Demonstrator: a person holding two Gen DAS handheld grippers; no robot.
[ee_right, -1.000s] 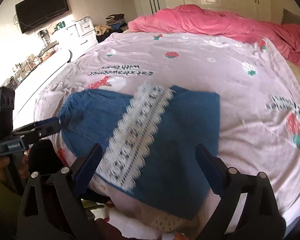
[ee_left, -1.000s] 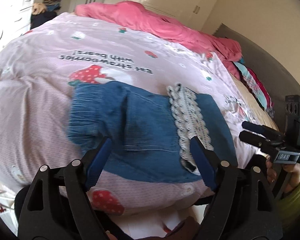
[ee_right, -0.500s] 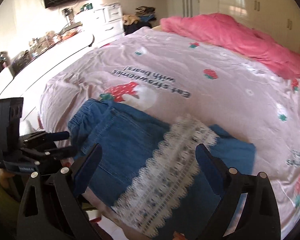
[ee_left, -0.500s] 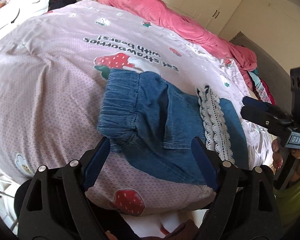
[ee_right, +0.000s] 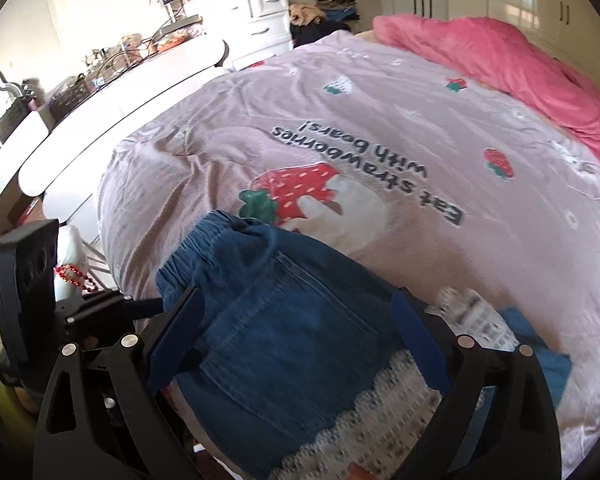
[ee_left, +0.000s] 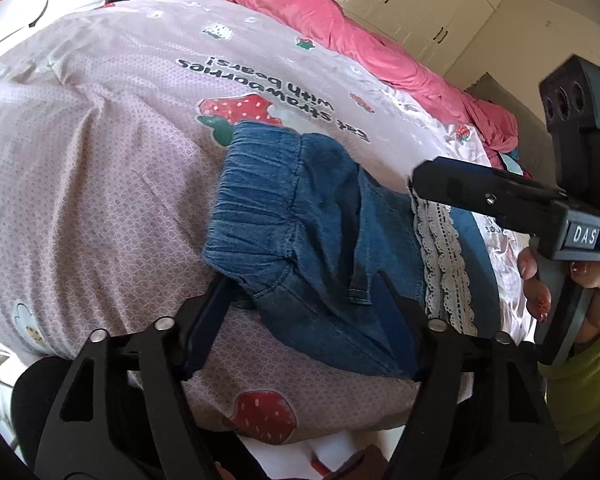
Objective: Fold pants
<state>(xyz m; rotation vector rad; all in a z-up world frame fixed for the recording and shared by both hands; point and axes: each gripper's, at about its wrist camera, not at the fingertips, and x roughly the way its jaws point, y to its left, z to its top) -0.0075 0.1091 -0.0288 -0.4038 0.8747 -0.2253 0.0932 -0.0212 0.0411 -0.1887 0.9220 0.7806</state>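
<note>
Between your left claw's (ee_left: 300, 328) spread, empty jaws, the pants (ee_left: 320, 236) lie folded on the bed (ee_left: 100, 140): soft, limp denim. Pinch the thick elastic waistband. Your right claw (ee_right: 296, 344) hovers open too.

Pink strawberry-print bedsheet (ee_left: 100, 152), crumpled pink blanket (ee_right: 512, 60) at its far edge, white drawers (ee_right: 266, 20) beyond.

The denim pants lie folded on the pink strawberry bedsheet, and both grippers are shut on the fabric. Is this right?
Not quite. Both wrist views show the left gripper and the right gripper with jaws spread wide, open and gripping nothing. The rest holds: the denim pants lie folded on the pink strawberry bedsheet.
</note>
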